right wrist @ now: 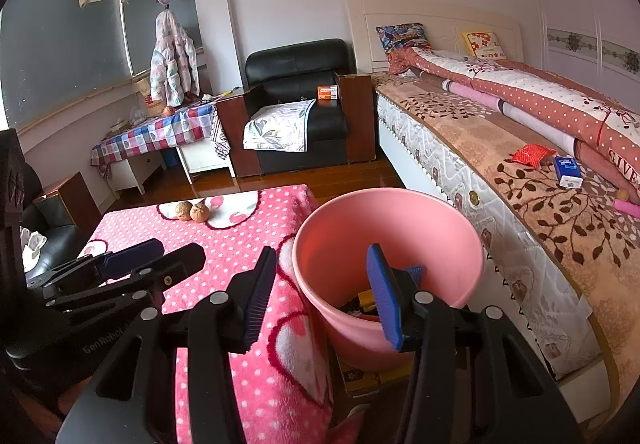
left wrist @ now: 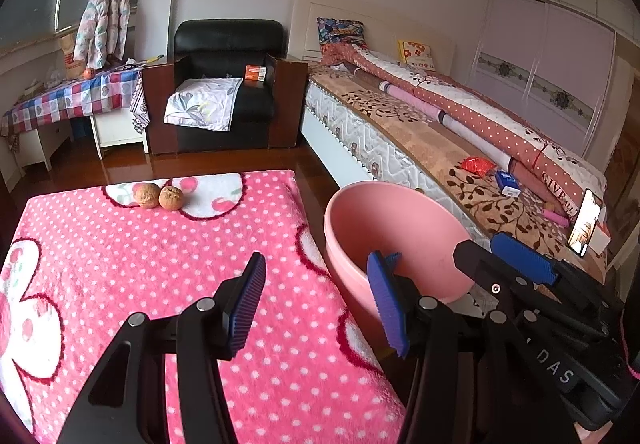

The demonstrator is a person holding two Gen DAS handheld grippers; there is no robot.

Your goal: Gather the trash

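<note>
Collecting looks partly done, judging by the pink bin [right wrist: 386,244]: dark and yellow scraps already sit at its bottom, right under the right gripper's [right wrist: 320,292] spread fingers. Right gripper is wide apart and holds nothing; its right finger [right wrist: 384,296] hangs over the bin mouth, its left finger over the table edge. Left gripper [left wrist: 320,304] is also wide apart, empty, with its left finger [left wrist: 248,304] above the pink dotted blanket [left wrist: 160,264] and its right finger in front of the bin rim [left wrist: 360,203].

Left to pick, as I judge it: two brown walnut-like lumps [left wrist: 160,196] touching each other at the far end of the blanket, well ahead of the left gripper's fingertips and slightly left of them (likely the next trash). Maybe also the red wrapper [right wrist: 530,155] on the bed [right wrist: 500,171], far ahead and right of the right fingers, just beside a blue tissue pack [right wrist: 568,171]; can't tell if those count as trash.

Surface: fluffy pink blanket with white dots and cherry patches covering a low table, bin standing on the floor touching or just beside its right edge. Room: bedroom, wooden floor, black armchair [right wrist: 298,103] with an orange box [right wrist: 327,91] on it, checked-cloth side table [right wrist: 160,129], a puffy jacket [right wrist: 173,61] hanging by the window, wardrobe on the far right. A phone [left wrist: 586,222] is propped on the bed in the left wrist view.
</note>
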